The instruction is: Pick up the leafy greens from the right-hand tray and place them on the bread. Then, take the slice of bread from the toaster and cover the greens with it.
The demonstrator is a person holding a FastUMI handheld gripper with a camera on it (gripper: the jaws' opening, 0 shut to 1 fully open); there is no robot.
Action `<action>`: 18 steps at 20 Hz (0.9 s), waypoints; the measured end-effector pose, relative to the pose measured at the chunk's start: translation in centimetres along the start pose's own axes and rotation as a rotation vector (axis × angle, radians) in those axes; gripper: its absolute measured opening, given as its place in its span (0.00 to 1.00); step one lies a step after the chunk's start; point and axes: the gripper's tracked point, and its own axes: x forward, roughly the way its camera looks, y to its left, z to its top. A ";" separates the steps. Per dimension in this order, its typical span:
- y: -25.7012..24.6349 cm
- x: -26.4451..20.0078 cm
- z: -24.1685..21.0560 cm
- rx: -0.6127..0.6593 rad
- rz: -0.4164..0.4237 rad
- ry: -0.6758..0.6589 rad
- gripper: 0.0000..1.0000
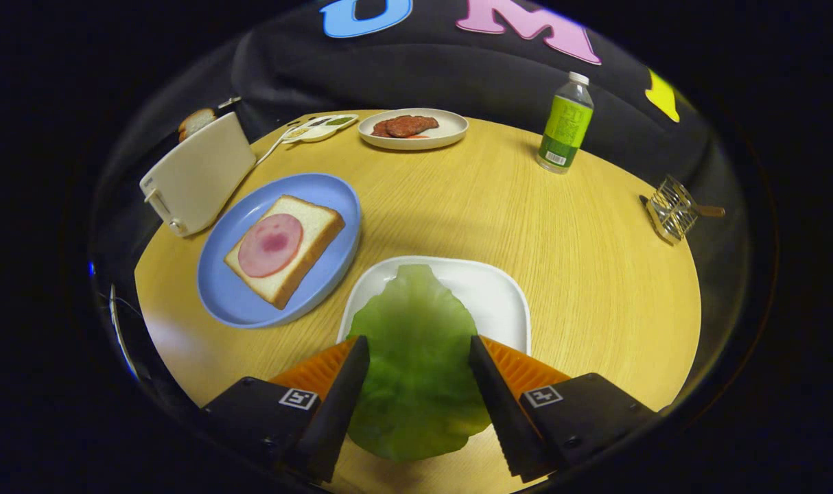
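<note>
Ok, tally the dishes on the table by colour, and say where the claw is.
Blue plate: 1
White tray: 1
Cream plate: 1
Pale divided dish: 1
Total: 4
The claw is open, fingers either side of the greens.

The tool has ribbed fingers and square-marker-tagged black blocks.

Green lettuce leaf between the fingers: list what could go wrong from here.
1. The gripper is open, its fingers astride the floppy green lettuce leaf, which overhangs the white square tray; closing may only crumple it or miss it.
2. The round pink ham slice lies loose on the bread slice on the blue plate; a dragged leaf could shift it.
3. The white toaster stands close beside that plate and may be bumped.
</note>
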 end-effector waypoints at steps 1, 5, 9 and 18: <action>-0.2 0.1 0.2 -0.001 -0.005 -0.008 0.89; -0.1 0.2 0.1 -0.013 0.007 -0.003 0.77; -0.9 0.2 0.0 -0.017 0.000 0.004 0.44; -0.8 -1.1 0.9 0.096 0.032 0.060 0.06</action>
